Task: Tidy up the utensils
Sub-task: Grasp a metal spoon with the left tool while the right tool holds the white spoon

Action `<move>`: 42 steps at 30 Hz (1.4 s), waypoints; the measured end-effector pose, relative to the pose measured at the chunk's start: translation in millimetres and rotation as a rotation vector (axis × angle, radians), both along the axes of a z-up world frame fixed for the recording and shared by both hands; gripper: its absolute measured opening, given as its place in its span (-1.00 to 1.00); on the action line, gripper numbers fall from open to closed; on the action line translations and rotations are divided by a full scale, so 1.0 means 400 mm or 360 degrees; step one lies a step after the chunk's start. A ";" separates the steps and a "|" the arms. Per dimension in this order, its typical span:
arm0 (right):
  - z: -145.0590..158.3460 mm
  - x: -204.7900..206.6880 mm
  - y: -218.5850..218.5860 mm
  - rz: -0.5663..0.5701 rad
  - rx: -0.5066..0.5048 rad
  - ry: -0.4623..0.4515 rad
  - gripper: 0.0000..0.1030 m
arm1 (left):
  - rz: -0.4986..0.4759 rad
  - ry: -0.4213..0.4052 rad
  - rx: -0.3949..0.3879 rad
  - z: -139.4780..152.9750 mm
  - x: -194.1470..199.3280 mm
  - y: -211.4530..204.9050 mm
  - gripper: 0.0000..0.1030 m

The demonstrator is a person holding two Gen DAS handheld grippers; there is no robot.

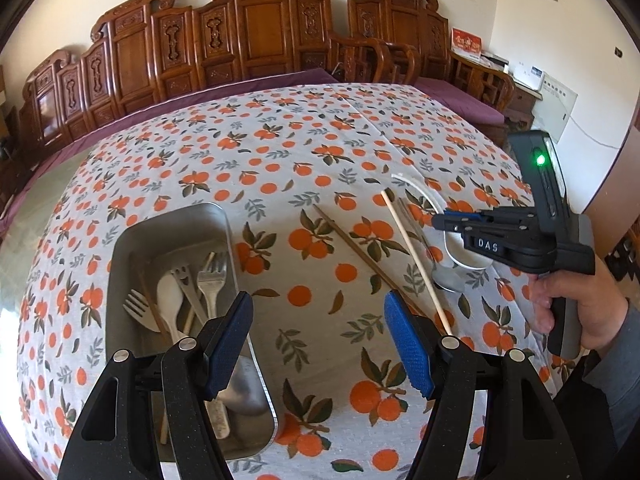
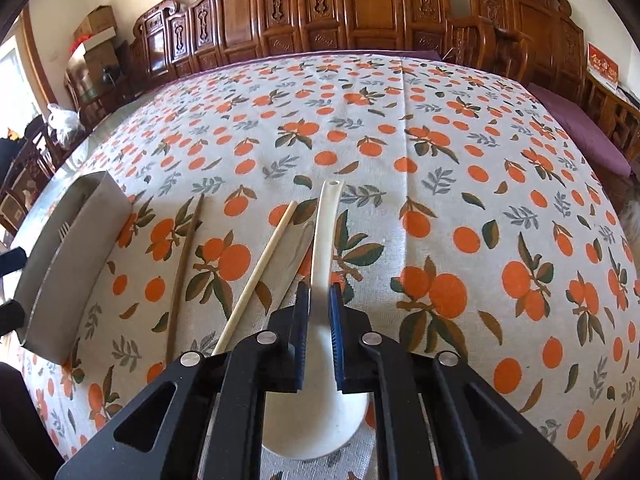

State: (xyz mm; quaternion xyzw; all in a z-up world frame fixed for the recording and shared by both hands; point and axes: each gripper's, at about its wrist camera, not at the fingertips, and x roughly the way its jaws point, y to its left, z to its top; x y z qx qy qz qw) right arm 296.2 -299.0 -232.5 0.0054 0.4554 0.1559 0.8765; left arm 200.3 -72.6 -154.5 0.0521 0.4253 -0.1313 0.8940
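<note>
right gripper (image 2: 320, 320) pinches the white spoon (image 2: 326, 232) by its neck so it can go in the tray (image 1: 180, 224) at 9 o'clock, left gripper (image 1: 318, 344) spread and waiting.

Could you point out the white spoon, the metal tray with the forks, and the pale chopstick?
White ceramic spoon (image 2: 326, 216): right wrist view, on its handle.
Rectangular metal tray (image 1: 130, 240): left wrist view, on its left wall.
Pale wooden chopstick (image 2: 264, 260): right wrist view, on its middle.

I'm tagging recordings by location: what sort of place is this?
Probably a home living or dining room: carved wooden bench, orange-print tablecloth covering the table, metal tray of forks.
</note>
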 end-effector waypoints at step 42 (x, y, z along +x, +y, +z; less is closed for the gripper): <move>0.030 -0.009 -0.240 -0.0240 0.0154 -0.0057 -0.78 | -0.0352 0.0230 0.0292 -0.168 0.091 -0.378 -0.56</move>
